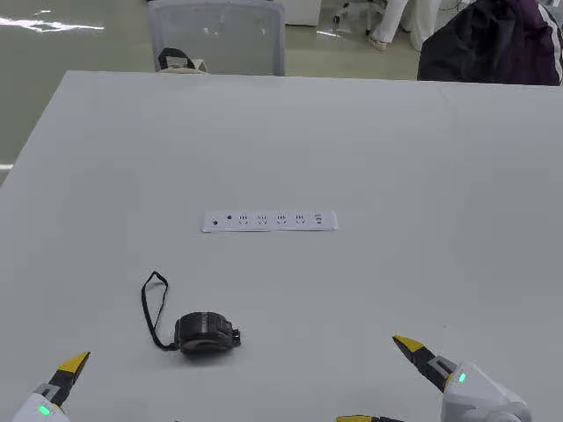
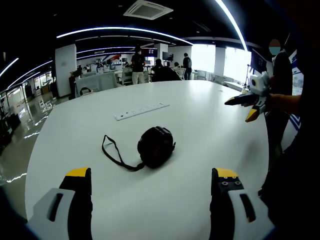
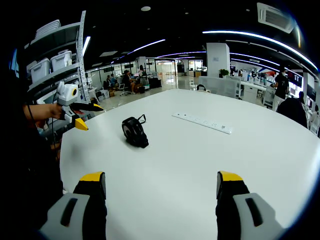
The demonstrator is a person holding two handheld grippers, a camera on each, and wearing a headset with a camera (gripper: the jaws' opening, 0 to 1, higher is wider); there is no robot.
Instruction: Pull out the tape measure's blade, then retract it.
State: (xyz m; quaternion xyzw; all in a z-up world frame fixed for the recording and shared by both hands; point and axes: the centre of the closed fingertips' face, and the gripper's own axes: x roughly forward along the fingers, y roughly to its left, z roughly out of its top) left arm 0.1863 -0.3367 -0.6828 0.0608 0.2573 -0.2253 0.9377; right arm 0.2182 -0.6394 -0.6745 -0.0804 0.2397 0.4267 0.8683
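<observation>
Here's what we're looking at. The small black round tape measure [image 1: 207, 333] lies on the big white surface [image 1: 396, 149], at roughly 7 o'clock from the flat white power strip [image 1: 269, 221] and well apart from it. Its thin black wrist strap [image 1: 149, 303] loops off the case toward 10 o'clock and lies flat on the surface.

Our left gripper [image 2: 151, 174], white with yellow-tipped black jaws, hovers low at 8 o'clock in the head view. The jaws are spread wide with nothing between them. In the left gripper view the tape measure sits dead ahead at 12 o'clock, just past the tips and not touching them.

Our right gripper [image 1: 379, 381], same build, hangs at about 5 o'clock in the head view. It's also spread wide and has hold of nothing. From the right gripper view the tape measure is off at 11 o'clock, well apart.

At the far edge, at 12 o'clock, there's a grey chair back [image 1: 215, 35], and at 1 o'clock a dark bundle of cloth [image 1: 493, 44].
</observation>
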